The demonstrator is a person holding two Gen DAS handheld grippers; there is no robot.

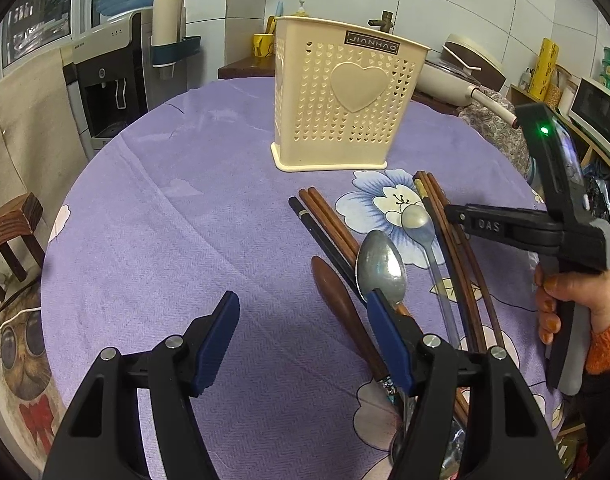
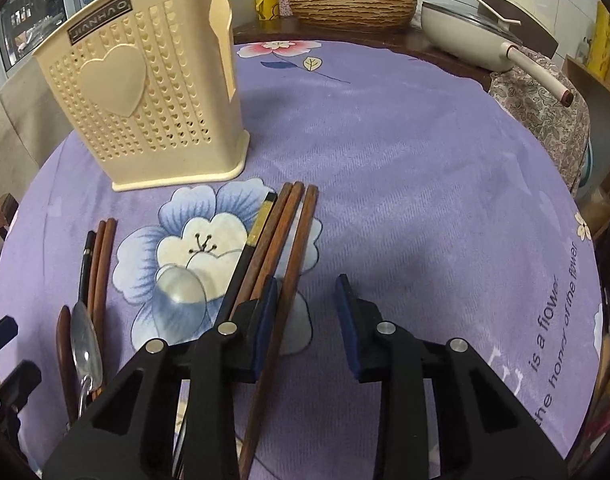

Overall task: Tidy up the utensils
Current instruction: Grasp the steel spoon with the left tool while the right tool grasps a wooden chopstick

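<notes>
In front of the cream utensil holder (image 1: 337, 96), on the purple flowered tablecloth (image 1: 165, 220), every utensil you can see is lying loose, so by my reading the sorting has hardly begun, if at all: nothing shows above the holder's rim, though its inside is hidden from both cameras. Nearest the holder's front right corner lies a bundle of brown chopsticks (image 2: 283, 240) with one black, gold-banded stick (image 2: 253, 240) beside them; a second bundle (image 1: 325, 220) lies nearer the front left corner. Between the two bundles, and further from the holder, rest a small pale spoon (image 1: 415, 218), a large metal spoon (image 1: 381, 268) and a dark wooden spoon (image 1: 337, 296). Your left gripper (image 1: 301, 332) hovers spread wide with nothing in it, its right finger above the large spoon's neck. Your right gripper (image 2: 307, 320) is also parted and empty, its left finger (image 2: 265, 320) just beside the outermost brown chopstick, which runs down through the gap; I cannot tell whether it touches. All of it is left to load. The handles' lower ends disappear under the gripper bodies, so you cannot count the sticks with certainty, and whether the holder is divided inside is not visible.
</notes>
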